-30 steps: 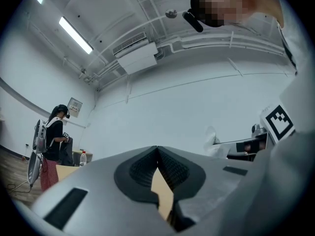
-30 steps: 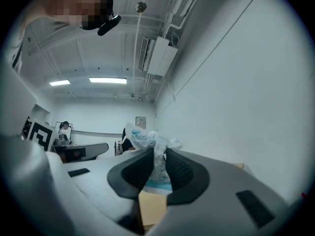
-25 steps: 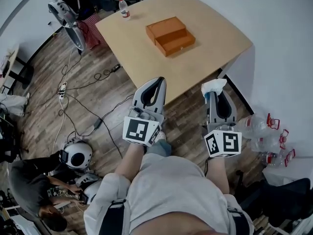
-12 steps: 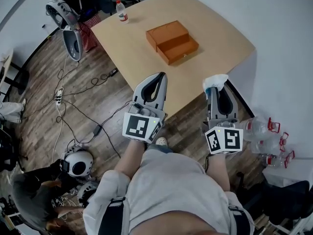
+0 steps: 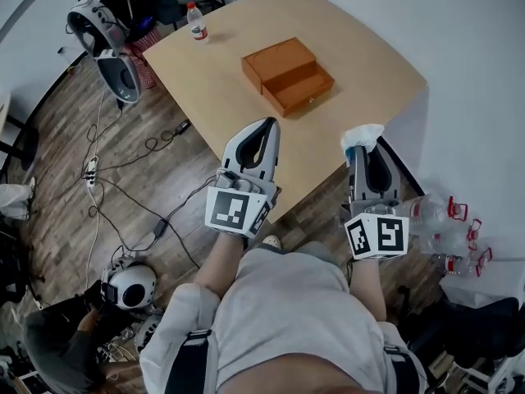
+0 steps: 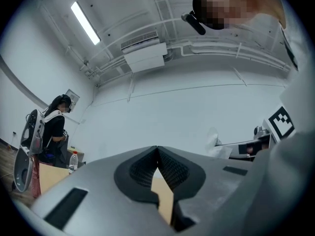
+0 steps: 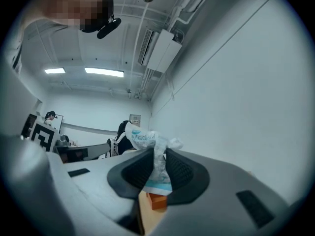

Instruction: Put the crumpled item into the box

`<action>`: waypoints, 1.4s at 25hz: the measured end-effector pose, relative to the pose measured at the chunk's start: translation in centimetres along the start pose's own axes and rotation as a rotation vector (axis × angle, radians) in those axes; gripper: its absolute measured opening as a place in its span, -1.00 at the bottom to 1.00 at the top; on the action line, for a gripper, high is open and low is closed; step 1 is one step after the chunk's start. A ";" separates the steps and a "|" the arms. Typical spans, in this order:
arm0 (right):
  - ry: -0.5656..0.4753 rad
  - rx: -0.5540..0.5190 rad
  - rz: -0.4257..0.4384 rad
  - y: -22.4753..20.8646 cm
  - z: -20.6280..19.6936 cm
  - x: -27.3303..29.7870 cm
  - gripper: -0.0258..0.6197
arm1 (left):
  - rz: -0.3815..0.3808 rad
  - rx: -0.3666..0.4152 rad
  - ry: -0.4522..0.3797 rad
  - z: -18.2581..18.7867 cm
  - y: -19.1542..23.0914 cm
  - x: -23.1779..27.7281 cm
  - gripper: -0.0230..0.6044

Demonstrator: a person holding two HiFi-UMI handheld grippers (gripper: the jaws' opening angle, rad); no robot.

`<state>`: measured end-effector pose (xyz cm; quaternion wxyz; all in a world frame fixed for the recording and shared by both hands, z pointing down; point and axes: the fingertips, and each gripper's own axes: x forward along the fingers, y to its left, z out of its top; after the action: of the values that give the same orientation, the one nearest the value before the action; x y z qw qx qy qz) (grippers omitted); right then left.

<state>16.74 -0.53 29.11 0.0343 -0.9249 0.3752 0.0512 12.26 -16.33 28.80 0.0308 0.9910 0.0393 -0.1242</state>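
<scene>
Two handheld grippers are hanging side by side just past the person's torso, over the near edge of the table (image 5: pixel 361 48). On the left, the left gripper (image 5: pixel 264 130) is carrying nothing, its jaws pressed together. On the right, the right gripper (image 7: pixel 156 151) is pinching the crumpled item (image 7: pixel 147 142), a white wrapper with blue print, which is bunching out above the clamped jaws. Farther out, around the middle of the table and well apart from both tools, the orange box (image 5: pixel 287 72) is lying in two stepped halves, seemingly opened; which half is the tray I cannot tell. At the far left corner a water bottle (image 5: pixel 197 23) is standing upright. By my reading the carrying step is under way: the wrapper is gripped but not yet over the box. The next move is probably calling for a forward, slightly leftward reach until the wrapper is hanging above the open compartment, then a parting of the right jaws, low down, since so light a thing may be clinging to a pad.
</scene>
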 end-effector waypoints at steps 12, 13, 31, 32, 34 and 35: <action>-0.011 0.005 -0.001 -2.8 -0.4 3.7 -0.68 | 0.015 -0.002 0.005 -1.3 1.4 3.9 -0.88; -0.012 0.006 0.009 -3.0 -0.5 4.3 -0.68 | 0.026 0.001 0.005 -1.3 1.7 4.3 -0.88; 0.027 0.065 0.291 -8.1 -3.3 17.6 -0.68 | 0.302 0.073 0.023 -3.9 5.9 12.1 -0.88; 0.029 0.068 0.307 -8.3 -3.4 18.2 -0.68 | 0.318 0.076 0.024 -4.0 6.0 12.3 -0.88; 0.033 0.071 0.338 -8.6 -3.6 19.3 -0.68 | 0.348 0.081 0.027 -4.3 6.3 12.8 -0.88; 0.034 0.072 0.353 -8.6 -3.6 19.8 -0.68 | 0.363 0.083 0.028 -4.3 6.4 13.0 -0.88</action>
<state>37.13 -8.37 30.51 0.0513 -0.8436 0.5338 0.0272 26.45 -21.50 30.07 0.0111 0.9838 -0.1449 -0.1045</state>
